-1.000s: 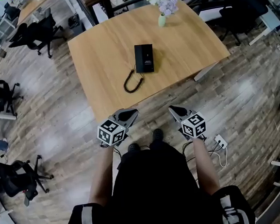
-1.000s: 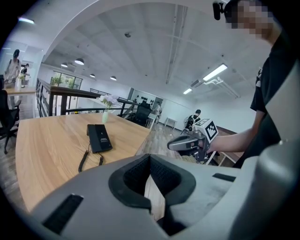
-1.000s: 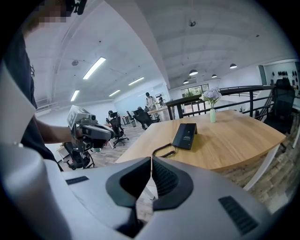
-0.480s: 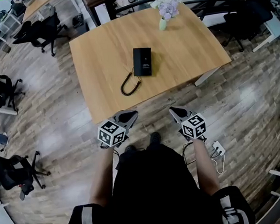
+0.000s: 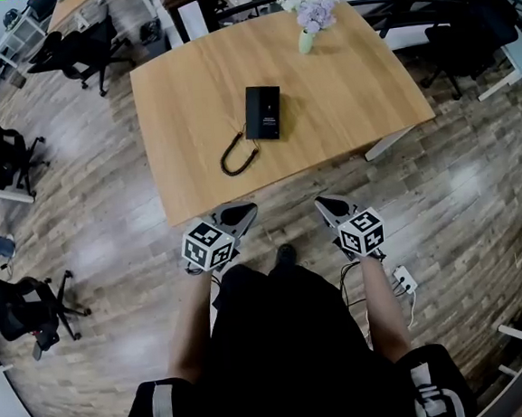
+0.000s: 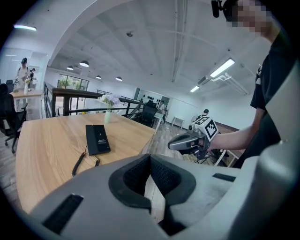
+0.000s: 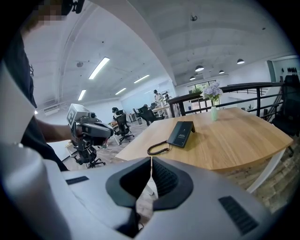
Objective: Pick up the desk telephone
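- Black flat rectangular desk telephone (image 5: 263, 112) lies flat on the light wooden table (image 5: 350, 86), near its middle, a bit toward the left side in the head view.
- Telephone's long axis runs away from the person, top end tilted slightly right in the head view; one short end faces the near table edge.
- Black coiled cord (image 5: 235, 154) leaves the telephone's near left corner and curls toward the near edge.
- Pale green vase of lilac and white flowers (image 5: 306, 37) stands at the far edge, well apart from the telephone.
- Left tongs (image 5: 243, 212) are closed together and empty, above the wood-plank floor (image 5: 108, 225) just off the near edge.
- Right tongs (image 5: 324, 204) are likewise closed together, gripping nothing, beside the left, both pointing at the table.
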`<control>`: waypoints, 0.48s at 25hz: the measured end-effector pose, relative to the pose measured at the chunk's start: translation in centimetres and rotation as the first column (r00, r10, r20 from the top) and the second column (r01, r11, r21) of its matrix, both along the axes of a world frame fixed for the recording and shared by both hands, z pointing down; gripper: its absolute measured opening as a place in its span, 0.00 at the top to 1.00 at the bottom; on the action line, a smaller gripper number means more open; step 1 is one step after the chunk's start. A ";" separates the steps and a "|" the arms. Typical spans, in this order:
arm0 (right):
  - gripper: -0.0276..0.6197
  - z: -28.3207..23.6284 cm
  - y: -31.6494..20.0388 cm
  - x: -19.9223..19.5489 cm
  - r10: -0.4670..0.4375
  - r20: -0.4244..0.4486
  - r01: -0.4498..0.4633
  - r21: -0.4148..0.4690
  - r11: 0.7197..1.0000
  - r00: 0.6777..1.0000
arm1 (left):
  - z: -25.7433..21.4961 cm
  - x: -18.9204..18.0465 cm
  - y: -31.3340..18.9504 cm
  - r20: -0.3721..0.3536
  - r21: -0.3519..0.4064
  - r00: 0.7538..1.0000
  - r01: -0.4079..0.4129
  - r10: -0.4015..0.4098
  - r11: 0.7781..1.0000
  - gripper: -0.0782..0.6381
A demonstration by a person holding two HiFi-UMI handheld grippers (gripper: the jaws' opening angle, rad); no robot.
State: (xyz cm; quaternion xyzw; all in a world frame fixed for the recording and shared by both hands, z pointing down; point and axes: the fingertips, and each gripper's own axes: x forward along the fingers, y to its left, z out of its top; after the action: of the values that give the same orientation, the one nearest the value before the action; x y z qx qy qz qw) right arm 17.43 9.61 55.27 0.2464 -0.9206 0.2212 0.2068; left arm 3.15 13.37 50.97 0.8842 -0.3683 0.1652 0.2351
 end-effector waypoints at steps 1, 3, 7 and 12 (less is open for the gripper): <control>0.92 0.2 -0.1 0.2 -0.004 -0.001 0.004 -0.001 1.000 1.000 | 0.0 0.0 -0.1 0.007 0.003 1.000 0.005 -0.005 1.000 0.86; 0.92 0.4 -0.3 0.5 -0.011 -0.005 0.011 -0.004 1.000 1.000 | -0.2 -0.1 -0.3 0.010 0.009 1.000 0.018 -0.019 1.000 0.86; 0.92 0.5 -0.7 0.2 -0.018 -0.001 0.018 -0.010 1.000 1.000 | -0.3 -1.1 -0.7 0.001 0.004 0.999 0.050 -0.050 0.999 0.86; 0.92 0.7 -1.1 -0.2 -0.025 -0.005 0.025 -0.017 1.000 1.000 | -0.1 -1.3 -1.4 0.000 -0.002 0.999 0.053 -0.053 0.999 0.86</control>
State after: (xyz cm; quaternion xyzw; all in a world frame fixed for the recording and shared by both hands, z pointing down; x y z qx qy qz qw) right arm 17.28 8.46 55.99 0.2335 -0.9212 0.2259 0.2140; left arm 1.82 12.01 50.82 0.8739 -0.3914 0.1593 0.2401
